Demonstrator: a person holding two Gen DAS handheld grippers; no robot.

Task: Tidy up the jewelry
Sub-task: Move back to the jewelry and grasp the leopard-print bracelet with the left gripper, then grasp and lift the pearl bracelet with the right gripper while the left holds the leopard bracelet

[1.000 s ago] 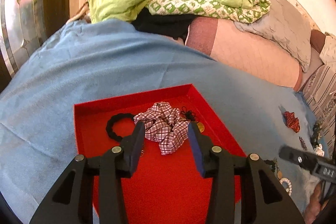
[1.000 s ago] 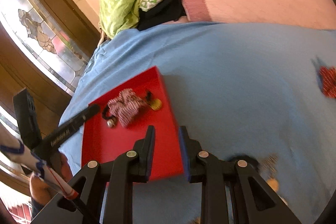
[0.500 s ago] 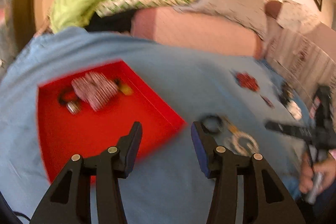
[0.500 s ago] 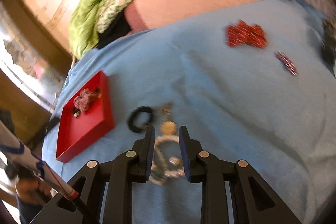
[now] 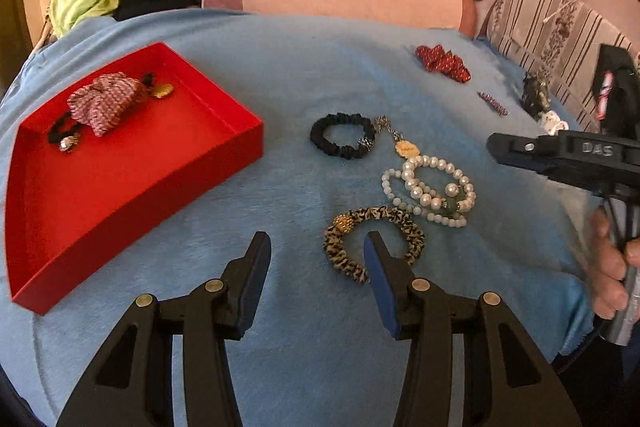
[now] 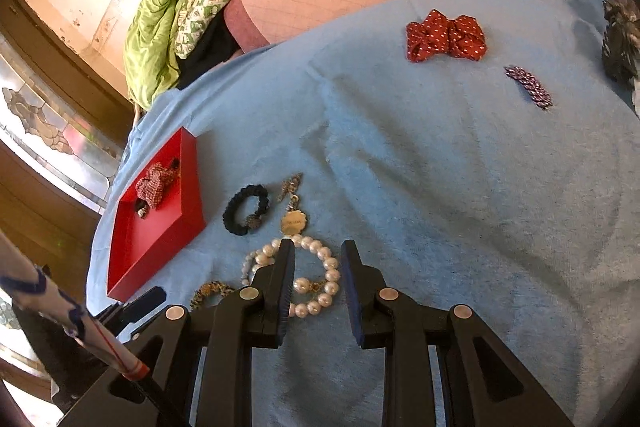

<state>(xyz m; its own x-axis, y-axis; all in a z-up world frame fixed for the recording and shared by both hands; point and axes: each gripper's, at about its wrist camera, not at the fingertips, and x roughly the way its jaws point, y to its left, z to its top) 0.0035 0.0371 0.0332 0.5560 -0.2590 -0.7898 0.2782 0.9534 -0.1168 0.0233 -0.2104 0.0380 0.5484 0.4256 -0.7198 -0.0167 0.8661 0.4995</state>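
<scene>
Leopard-print bracelet [image 5: 374,241] lies flat on the blue blanket [image 5: 280,347], just ahead of the left gripper [image 5: 316,247]. The gripper's right-hand finger overlaps the ring as seen from the left wrist camera; jaws apart, nothing between the pads, no grip yet. Looks like a soft fabric-wrapped ring with a gold bead: light, likely springy, not fragile. Best hold, I'd judge, is across the band on the near arc, away from the bead, one finger inside the loop and one outside.

Pearl bracelets [image 6: 298,277], two or three strands tangled together, sit just beside it. The right gripper [image 6: 318,259] hovers over them with jaws narrowly parted and nothing pinched; whether a finger touches the beads I cannot tell. Pearls will be smooth, rolling, prone to slip from flat pads; a pinch on one strand may drag the others along.

Black scrunchie [image 5: 342,135] next out, touching a chain with a gold pendant [image 5: 406,148].

Red tray [image 5: 132,187] off to one side, holding a checked scrunchie [image 5: 104,103], a black hair tie and a gold piece.

Further off: red dotted bow [image 6: 446,35], small sparkly clip [image 6: 528,87].

The blanket is plush and yielding over a bed, so fingers pressing down will sink. Green quilt [image 6: 180,15] and pillows heaped behind; stained-glass panel beside the bed.
</scene>
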